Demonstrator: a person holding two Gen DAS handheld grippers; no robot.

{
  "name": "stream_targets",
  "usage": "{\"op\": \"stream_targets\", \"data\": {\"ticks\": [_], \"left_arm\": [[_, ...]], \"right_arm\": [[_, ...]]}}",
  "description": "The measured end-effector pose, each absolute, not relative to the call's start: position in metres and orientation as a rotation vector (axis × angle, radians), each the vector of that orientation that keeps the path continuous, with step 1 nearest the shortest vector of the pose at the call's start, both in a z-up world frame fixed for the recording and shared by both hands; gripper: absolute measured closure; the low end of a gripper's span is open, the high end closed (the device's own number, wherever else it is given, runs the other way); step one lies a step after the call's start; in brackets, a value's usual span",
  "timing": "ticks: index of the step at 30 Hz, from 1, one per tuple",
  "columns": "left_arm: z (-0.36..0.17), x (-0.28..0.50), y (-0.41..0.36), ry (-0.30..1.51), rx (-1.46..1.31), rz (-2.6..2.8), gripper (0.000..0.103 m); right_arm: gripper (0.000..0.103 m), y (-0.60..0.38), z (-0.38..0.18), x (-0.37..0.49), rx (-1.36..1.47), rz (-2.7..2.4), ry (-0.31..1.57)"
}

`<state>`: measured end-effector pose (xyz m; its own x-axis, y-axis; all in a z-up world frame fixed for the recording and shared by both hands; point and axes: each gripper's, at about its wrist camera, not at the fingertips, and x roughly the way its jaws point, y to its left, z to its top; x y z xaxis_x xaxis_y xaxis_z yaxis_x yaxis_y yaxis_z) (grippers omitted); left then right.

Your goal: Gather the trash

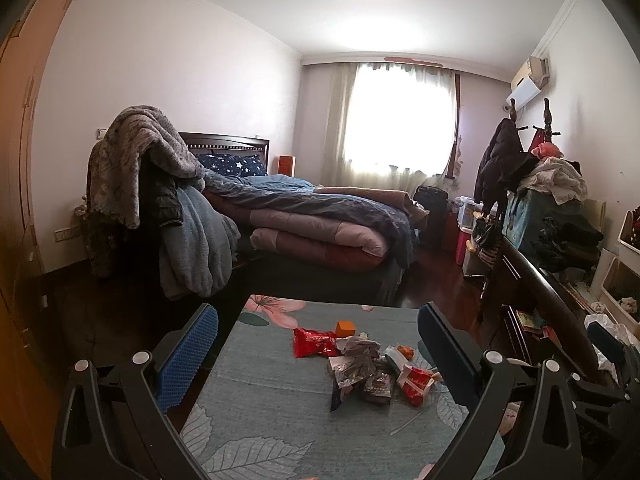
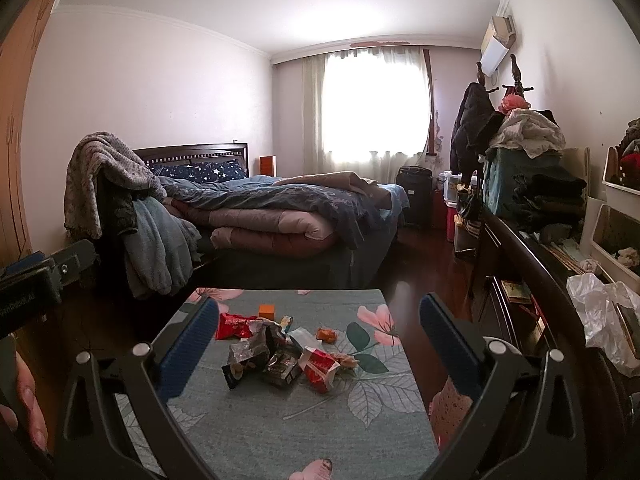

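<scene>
Both tools hang side by side above the near end of the counter, and neither has anything in it. Left tool (image 1: 318, 344) has its blue-padded fingers spread wide, with the litter framed in the gap but lying further off, untouched. Right tool (image 2: 314, 338) is spread just as wide and just as bare, pointed at the same heap from a little to the right.

Beyond the fingertips, the counter (image 2: 248, 424) wears a teal cloth printed with leaves and pink flowers, and the trash sits in a loose heap near its middle. Nearest is a crumpled dark wrapper (image 2: 282, 368) with a torn red-and-white packet (image 2: 320, 366) touching it on the right. Behind those lies a red snack bag (image 1: 314, 342), and just past it a small orange box (image 1: 345, 329) stands upright. An orange scrap (image 2: 327, 334) lies a little apart toward the flower print.

To my eye the job has not started: every piece is on the cloth and none is gripped. A white plastic bag (image 2: 600, 316) slumps on the dark sideboard at the right; it may be meant for the rubbish, though I cannot tell.

Further back, the bed (image 2: 280, 216) is piled with folded quilts, and the curtained window (image 2: 376, 100) glares behind it.
</scene>
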<state>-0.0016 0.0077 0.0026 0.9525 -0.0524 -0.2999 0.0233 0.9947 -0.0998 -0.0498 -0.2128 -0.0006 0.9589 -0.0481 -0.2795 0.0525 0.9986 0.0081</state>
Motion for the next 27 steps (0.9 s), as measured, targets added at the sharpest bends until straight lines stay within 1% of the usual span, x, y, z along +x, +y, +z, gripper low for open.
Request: {"op": "stream_targets", "data": {"ticks": [8,12,15,22,27], "left_arm": [[-0.005,0.019,-0.007,0.338,-0.075,-0.053,0.003],[-0.021,0.039,-0.01,0.368,-0.07,-0.056,0.003],[-0.048,0.062,-0.012,0.418,-0.069,-0.047,0.003],[-0.139,0.146,-0.037,0.657,-0.017,-0.074,0.003],[-0.189,0.192,-0.061,0.741,0.015,-0.098,0.004]], "right_arm": [[0.003,-0.225,-0.014,-0.03,0.035,-0.047,0.321],[0.003,-0.232,-0.028,-0.014,0.034,-0.062,0.358],[0.003,-0.237,-0.05,0.005,0.023,-0.082,0.416],[0.003,-0.245,-0.121,0.067,0.012,-0.099,0.612],[0.003,-0.252,-0.155,0.095,0.012,-0.103,0.651]]}}
